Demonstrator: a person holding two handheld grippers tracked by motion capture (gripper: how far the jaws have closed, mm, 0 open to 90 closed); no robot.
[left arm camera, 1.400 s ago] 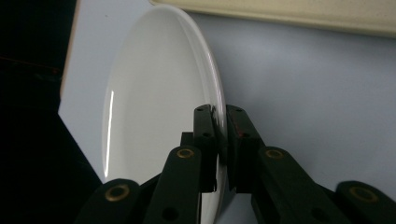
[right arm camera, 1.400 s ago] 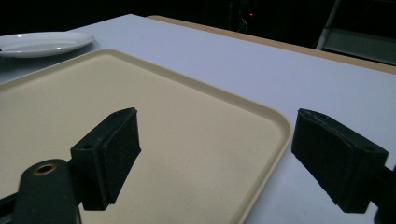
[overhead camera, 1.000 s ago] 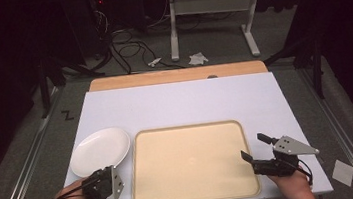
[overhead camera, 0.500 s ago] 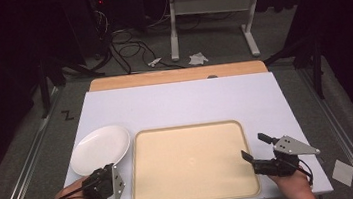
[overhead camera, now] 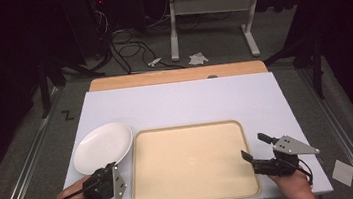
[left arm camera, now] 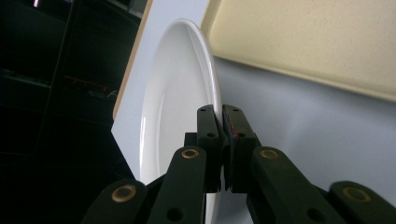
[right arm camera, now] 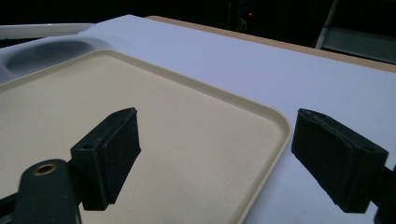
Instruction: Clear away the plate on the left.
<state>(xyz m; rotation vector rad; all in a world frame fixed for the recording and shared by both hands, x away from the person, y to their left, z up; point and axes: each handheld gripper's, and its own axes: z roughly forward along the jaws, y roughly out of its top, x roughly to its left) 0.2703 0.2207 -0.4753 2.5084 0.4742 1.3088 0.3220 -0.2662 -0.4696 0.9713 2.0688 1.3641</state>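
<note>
A white plate (overhead camera: 103, 147) lies at the table's front left, its right edge reaching the left rim of a beige tray (overhead camera: 192, 163). My left gripper (overhead camera: 112, 167) is shut on the plate's near rim. In the left gripper view the jaws pinch the plate (left arm camera: 177, 93) at its edge, with the left gripper (left arm camera: 222, 112) beside the tray (left arm camera: 303, 42). My right gripper (overhead camera: 253, 146) stands open at the tray's front right. In the right gripper view the right gripper (right arm camera: 217, 119) straddles the tray's rim (right arm camera: 261, 112). The plate (right arm camera: 37, 29) hovers at the far left over its shadow.
The white table top (overhead camera: 180, 104) has a wooden strip (overhead camera: 177, 76) along its far edge. Beyond it are cables and a grey stand (overhead camera: 204, 10) on the floor. A paper scrap (overhead camera: 345, 172) lies on the floor at the right.
The plate has crept very slightly toward the tray in my left gripper's hold. The right gripper has stayed where it was.
</note>
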